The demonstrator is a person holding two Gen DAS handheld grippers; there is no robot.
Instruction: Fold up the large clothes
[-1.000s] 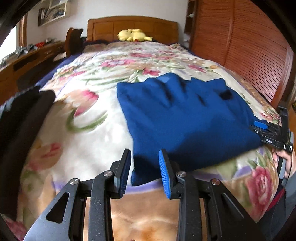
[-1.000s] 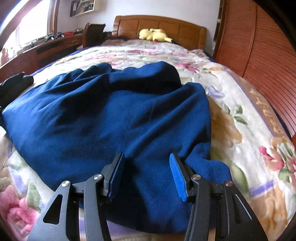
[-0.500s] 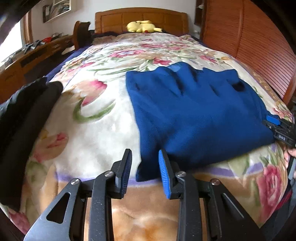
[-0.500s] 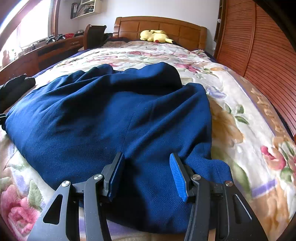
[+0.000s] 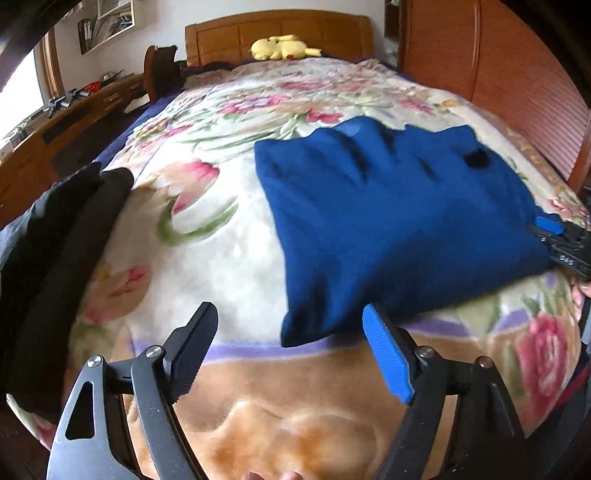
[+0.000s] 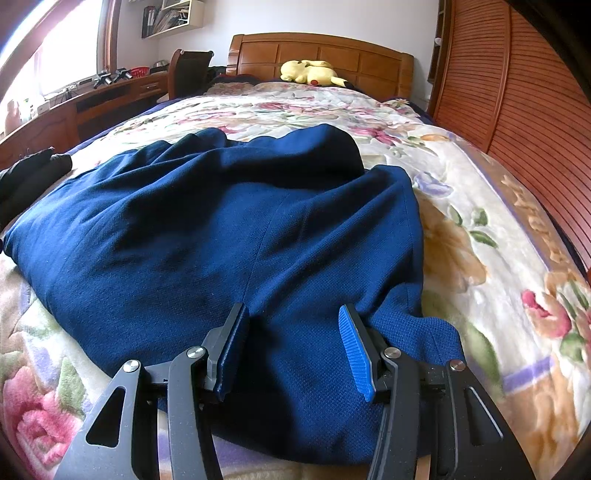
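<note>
A dark blue garment (image 5: 388, 218) lies partly folded on the floral blanket (image 5: 221, 236) of the bed, and it fills the right wrist view (image 6: 207, 251). My left gripper (image 5: 290, 349) is open and empty, just in front of the garment's near left corner. My right gripper (image 6: 291, 349) is open over the garment's near right edge, with cloth lying below the gap between the jaws. The right gripper also shows at the garment's right edge in the left wrist view (image 5: 561, 240).
A black garment (image 5: 55, 236) lies on the bed's left edge. A yellow plush toy (image 5: 280, 47) rests by the wooden headboard (image 5: 277, 33). A slatted wooden wardrobe (image 5: 517, 77) runs along the right side. A desk (image 6: 74, 110) stands at the left.
My left gripper has opened wider and drawn back a little from the garment's corner. The right gripper has stayed open over the garment's edge.
</note>
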